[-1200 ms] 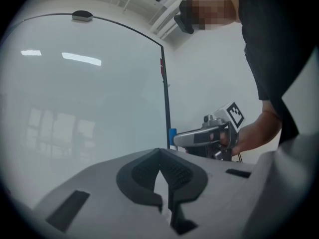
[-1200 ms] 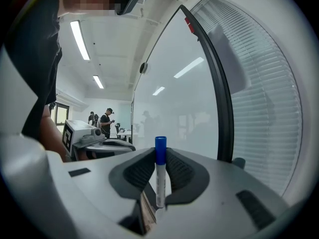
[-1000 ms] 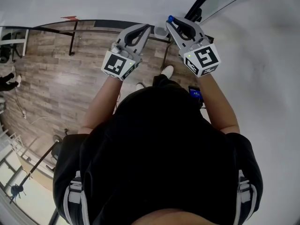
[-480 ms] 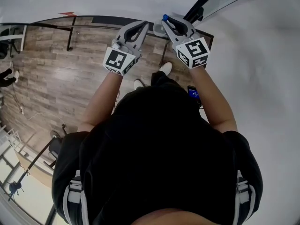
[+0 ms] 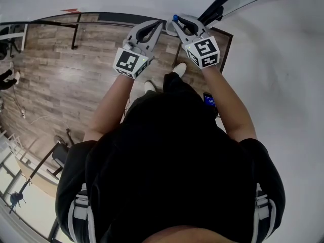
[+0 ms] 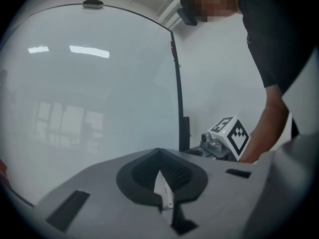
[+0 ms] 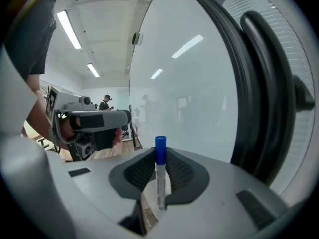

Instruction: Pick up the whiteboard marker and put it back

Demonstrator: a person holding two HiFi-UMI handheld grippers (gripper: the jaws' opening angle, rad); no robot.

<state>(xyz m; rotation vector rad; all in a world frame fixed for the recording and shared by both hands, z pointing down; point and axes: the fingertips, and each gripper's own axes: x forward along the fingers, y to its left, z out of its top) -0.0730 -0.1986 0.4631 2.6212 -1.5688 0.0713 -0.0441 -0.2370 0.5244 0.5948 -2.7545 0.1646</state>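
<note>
In the head view the right gripper covers the whiteboard marker except its blue cap. In the right gripper view the marker's lower end sits hidden between the jaws. The board is cut off by the picture's edges. The people far behind are too small to tell.

Whiteboard, floor and shoes
A glossy whiteboard stands ahead of the left gripper, its black frame edge right of the tips; below it and the right gripper lie wood-plank floor and two white shoes; ceiling light strips glow above.
</note>
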